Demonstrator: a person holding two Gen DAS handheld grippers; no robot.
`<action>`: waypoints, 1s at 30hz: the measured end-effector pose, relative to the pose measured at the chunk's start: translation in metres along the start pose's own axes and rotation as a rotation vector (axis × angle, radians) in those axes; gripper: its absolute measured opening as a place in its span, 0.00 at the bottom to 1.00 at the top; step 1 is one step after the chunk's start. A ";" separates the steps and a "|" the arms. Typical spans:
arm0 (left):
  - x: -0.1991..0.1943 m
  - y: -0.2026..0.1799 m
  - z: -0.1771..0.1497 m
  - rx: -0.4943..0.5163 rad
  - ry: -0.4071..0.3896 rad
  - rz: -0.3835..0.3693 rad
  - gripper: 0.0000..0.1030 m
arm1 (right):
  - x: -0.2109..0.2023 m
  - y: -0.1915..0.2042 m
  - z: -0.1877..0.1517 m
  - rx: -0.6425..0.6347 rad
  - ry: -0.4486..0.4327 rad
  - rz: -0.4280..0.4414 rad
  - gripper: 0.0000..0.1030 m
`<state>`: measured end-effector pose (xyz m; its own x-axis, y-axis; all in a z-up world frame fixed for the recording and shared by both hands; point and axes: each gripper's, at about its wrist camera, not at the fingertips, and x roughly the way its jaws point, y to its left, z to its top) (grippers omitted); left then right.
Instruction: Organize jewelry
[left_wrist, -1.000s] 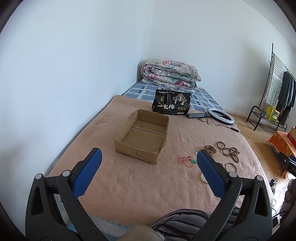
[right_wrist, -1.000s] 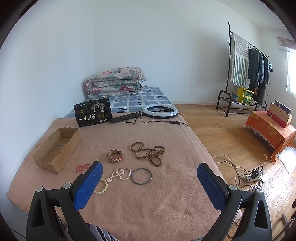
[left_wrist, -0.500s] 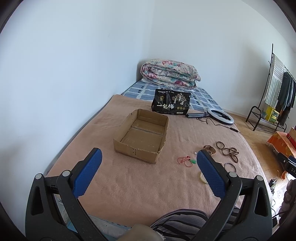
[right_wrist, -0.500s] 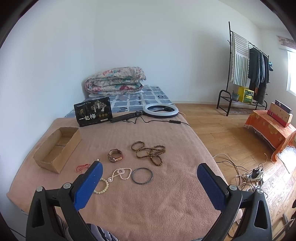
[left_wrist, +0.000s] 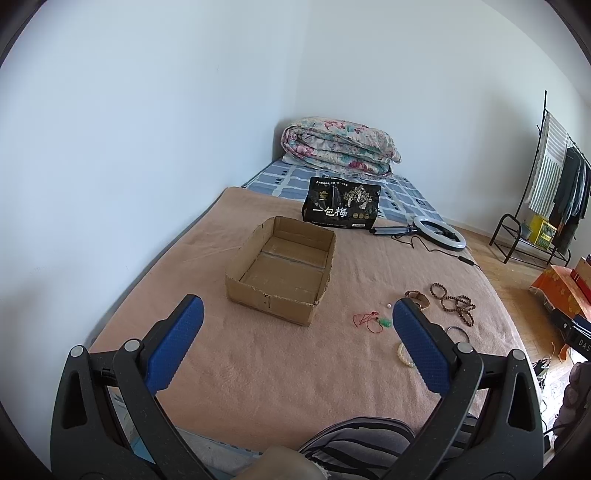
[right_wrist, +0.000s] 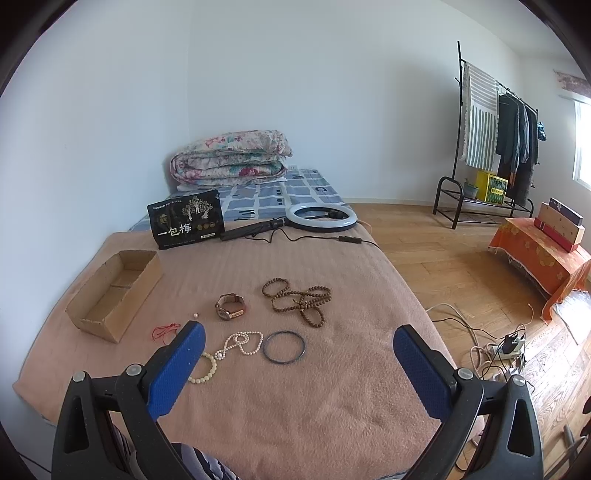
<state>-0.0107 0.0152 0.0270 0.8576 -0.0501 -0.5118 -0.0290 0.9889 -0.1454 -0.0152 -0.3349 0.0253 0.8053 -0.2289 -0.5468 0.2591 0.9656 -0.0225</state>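
Both grippers agape, blanket bare nearby

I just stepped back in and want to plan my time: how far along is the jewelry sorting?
Nothing looks done: the cardboard box is empty. Nothing is in hand; the left tongs and right tongs are open above the blanket. Left to sort: watch, wooden beads, pearl necklace, dark bangle, pale bracelet, red cord.
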 end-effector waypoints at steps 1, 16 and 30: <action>0.000 0.000 0.000 -0.001 0.000 0.000 1.00 | 0.000 0.000 0.000 0.000 0.001 -0.001 1.00; 0.001 0.002 -0.004 -0.005 0.015 0.001 1.00 | 0.005 -0.001 -0.005 0.005 0.017 0.000 1.00; 0.015 0.006 -0.009 -0.018 0.036 0.012 1.00 | 0.029 -0.005 -0.016 0.005 0.081 0.035 1.00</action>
<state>-0.0026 0.0192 0.0106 0.8379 -0.0437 -0.5441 -0.0484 0.9869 -0.1538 -0.0018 -0.3443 -0.0036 0.7685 -0.1839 -0.6128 0.2344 0.9721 0.0022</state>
